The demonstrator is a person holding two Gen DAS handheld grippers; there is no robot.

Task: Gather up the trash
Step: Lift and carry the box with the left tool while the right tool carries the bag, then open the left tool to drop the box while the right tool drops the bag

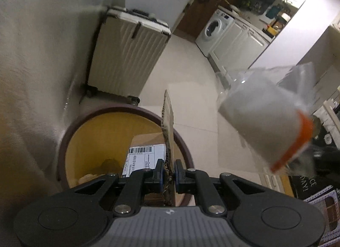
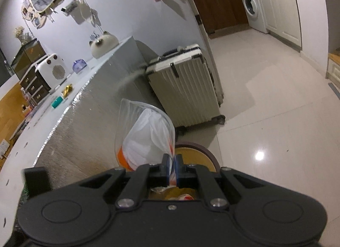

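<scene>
Left tool (image 1: 169, 167) pinches a cardboard flap (image 1: 167, 124) over the bin (image 1: 125, 110); right tool (image 2: 172, 167) pinches a plastic bag (image 2: 146, 132) beside it. Released now, the tall cardboard may catch the rim, and the bag may drop outside onto the floor (image 2: 276, 119).

One bin (image 1: 63, 153), one cardboard piece (image 1: 167, 119), one plastic bag (image 2: 148, 132). One suitcase (image 1: 127, 51), one washing machine (image 1: 214, 28). Two grippers: left (image 1: 169, 167), right (image 2: 172, 166).

The left wrist view was aimed steeply down, close above the bin (image 1: 119, 111). The right wrist view was held behind the bin's rim (image 2: 199, 148), angled down along the floor. The suitcase (image 1: 127, 56) (image 2: 184, 90) and washing machine (image 1: 214, 28) (image 2: 250, 5) were shared by both.
</scene>
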